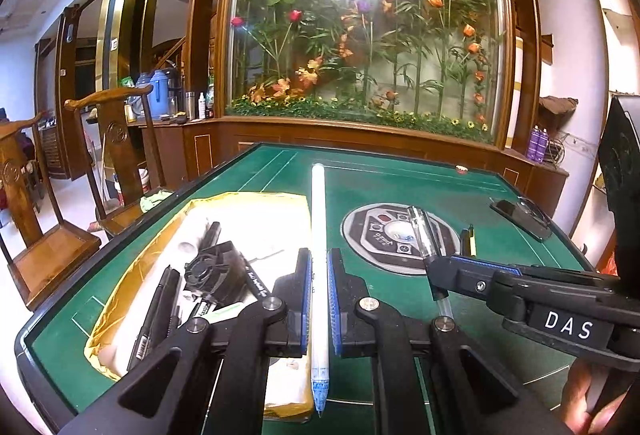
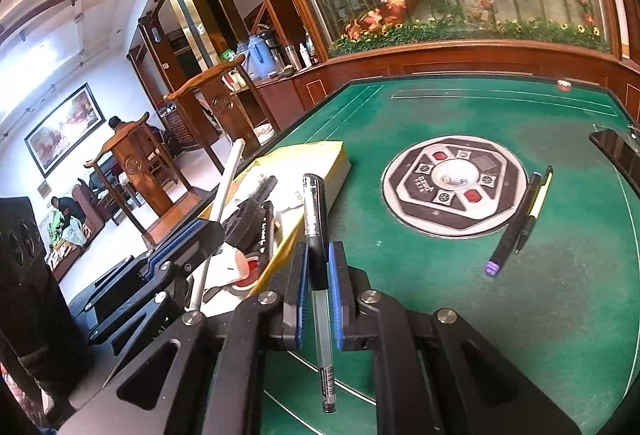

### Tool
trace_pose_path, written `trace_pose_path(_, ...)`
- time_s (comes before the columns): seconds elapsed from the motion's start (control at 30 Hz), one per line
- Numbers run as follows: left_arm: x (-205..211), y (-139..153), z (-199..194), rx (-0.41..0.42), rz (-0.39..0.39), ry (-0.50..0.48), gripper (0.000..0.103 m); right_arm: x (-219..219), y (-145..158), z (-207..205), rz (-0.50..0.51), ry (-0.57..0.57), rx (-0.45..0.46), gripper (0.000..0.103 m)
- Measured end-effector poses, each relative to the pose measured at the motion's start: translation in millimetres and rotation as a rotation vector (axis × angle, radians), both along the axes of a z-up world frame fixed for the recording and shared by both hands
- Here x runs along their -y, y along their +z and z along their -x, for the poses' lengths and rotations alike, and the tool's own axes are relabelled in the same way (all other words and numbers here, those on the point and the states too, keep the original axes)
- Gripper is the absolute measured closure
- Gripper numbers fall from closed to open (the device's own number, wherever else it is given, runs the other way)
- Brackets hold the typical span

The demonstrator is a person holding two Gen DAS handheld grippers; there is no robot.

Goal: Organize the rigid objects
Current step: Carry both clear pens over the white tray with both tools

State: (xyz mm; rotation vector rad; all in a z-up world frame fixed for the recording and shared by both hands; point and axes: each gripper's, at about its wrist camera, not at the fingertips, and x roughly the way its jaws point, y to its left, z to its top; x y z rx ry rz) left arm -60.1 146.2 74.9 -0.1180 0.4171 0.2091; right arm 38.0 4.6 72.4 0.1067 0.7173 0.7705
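On the green tabletop (image 1: 380, 171) the yellow-lined box (image 1: 120, 275) is waiting; left gripper (image 1: 319, 299) is clamping a white pen (image 1: 319, 235), right gripper (image 2: 319, 275) a clear black-capped pen (image 2: 316, 219). Both seem mid-carry; next, lowering each into the box.

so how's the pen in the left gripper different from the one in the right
The white pen in the left gripper is opaque and uncapped, its tip bare. The clear pen in the right gripper has a see-through barrel and a black cap. Both are clamped mid-barrel between blue pads.
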Motion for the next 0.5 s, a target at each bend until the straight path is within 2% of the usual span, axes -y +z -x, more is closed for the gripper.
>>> trace_pose_path(0.5, -38.7, -7.1, 11.1, 0.002, 0.053, 0.067, 0.096, -44.3, 15.0, 10.7, 0.006, 0.069, -0.014, 0.093)
